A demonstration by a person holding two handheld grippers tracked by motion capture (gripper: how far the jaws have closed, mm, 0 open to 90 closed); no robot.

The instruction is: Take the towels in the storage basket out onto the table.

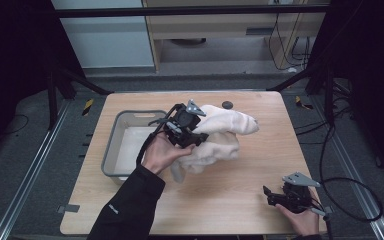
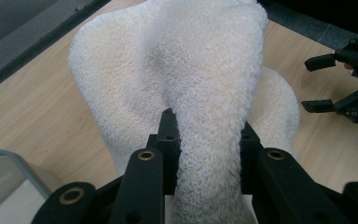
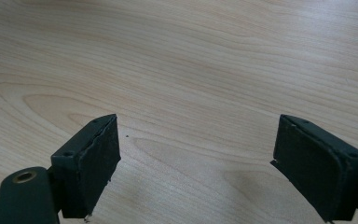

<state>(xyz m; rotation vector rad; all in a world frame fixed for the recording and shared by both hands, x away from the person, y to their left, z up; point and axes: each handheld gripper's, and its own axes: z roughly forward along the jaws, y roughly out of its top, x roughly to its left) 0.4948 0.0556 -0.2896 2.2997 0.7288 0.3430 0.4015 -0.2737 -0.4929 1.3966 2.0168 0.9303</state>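
Observation:
A fluffy cream towel (image 1: pixel 227 131) lies bunched in the middle of the wooden table (image 1: pixel 240 195), partly lifted. My left gripper (image 1: pixel 199 138) is shut on a thick fold of it, just right of the grey bin. In the left gripper view the towel (image 2: pixel 191 60) rises as a ridge pinched between the jaws of my left gripper (image 2: pixel 209 128). My right gripper (image 1: pixel 268 196) rests near the table's front right corner, open, pointing left. In the right gripper view, my right gripper (image 3: pixel 196 154) has bare wood between its pads. It also shows open in the left gripper view, as my right gripper (image 2: pixel 319 84).
A grey plastic bin (image 1: pixel 111 145) sits at the table's left, its corner (image 2: pixel 9 161) close to the left jaws. A small dark round object (image 1: pixel 227 104) lies near the far edge. Cables trail over the floor to the right of the table.

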